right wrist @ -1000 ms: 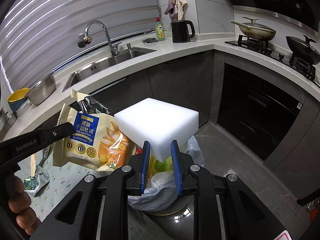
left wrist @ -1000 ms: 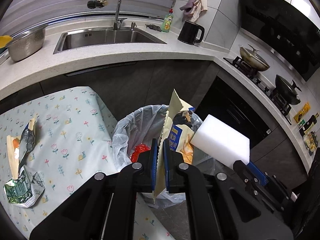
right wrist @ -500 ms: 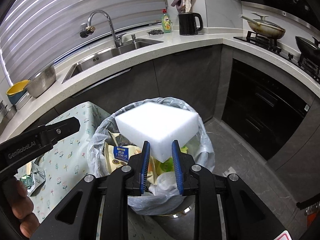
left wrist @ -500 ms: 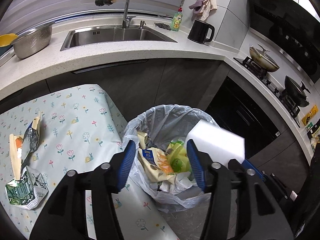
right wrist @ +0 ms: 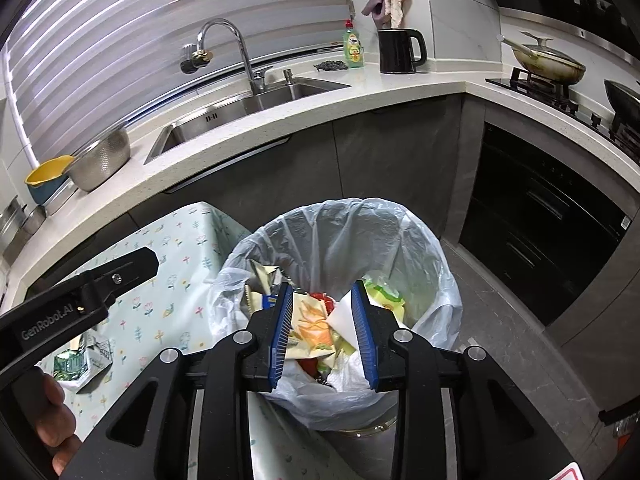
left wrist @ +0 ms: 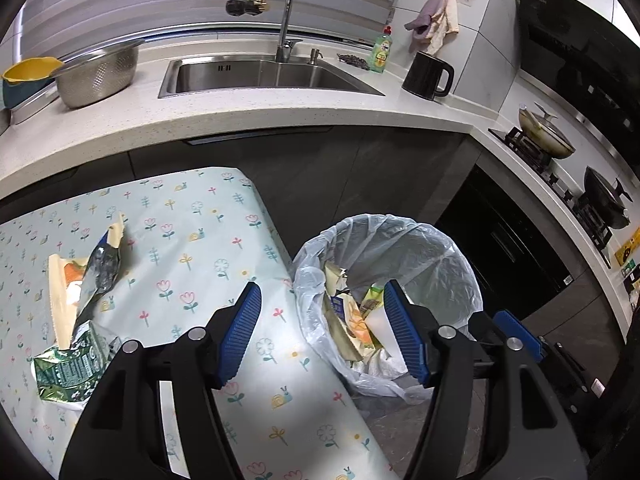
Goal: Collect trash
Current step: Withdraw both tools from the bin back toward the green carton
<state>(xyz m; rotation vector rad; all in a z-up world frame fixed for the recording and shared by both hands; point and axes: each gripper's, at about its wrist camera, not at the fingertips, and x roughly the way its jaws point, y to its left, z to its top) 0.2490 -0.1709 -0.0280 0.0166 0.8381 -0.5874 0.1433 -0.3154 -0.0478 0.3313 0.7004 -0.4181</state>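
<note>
Two grippers are held above a bin lined with a pale plastic bag [right wrist: 352, 232], and both are seen with jaws apart and nothing between the pads. The left gripper [left wrist: 324, 332] is spread wide, its jaws having just been opening, over the edge of the table with the flowered cloth [left wrist: 192, 240] and the bin's near rim. The right gripper [right wrist: 324, 336] is parted more narrowly, its jaws likewise having just been opening, directly over the bin's mouth. In the right wrist view the trash is seen inside the bag: a white foam block [right wrist: 344, 320] lies tilted just beside the right pad, at about 3 o'clock of a yellow bread wrapper [right wrist: 312, 324], with other wrappers packed around them. In the left wrist view the same bin is found at about 3 o'clock of the table. Trash not yet collected lies on the cloth at about 9 o'clock from the left gripper: a crumpled green packet [left wrist: 68, 368] and an opened foil wrapper [left wrist: 100, 268], close together. A hand [right wrist: 52, 416] is seen gripping the left tool's handle at the lower left of the right wrist view.
</note>
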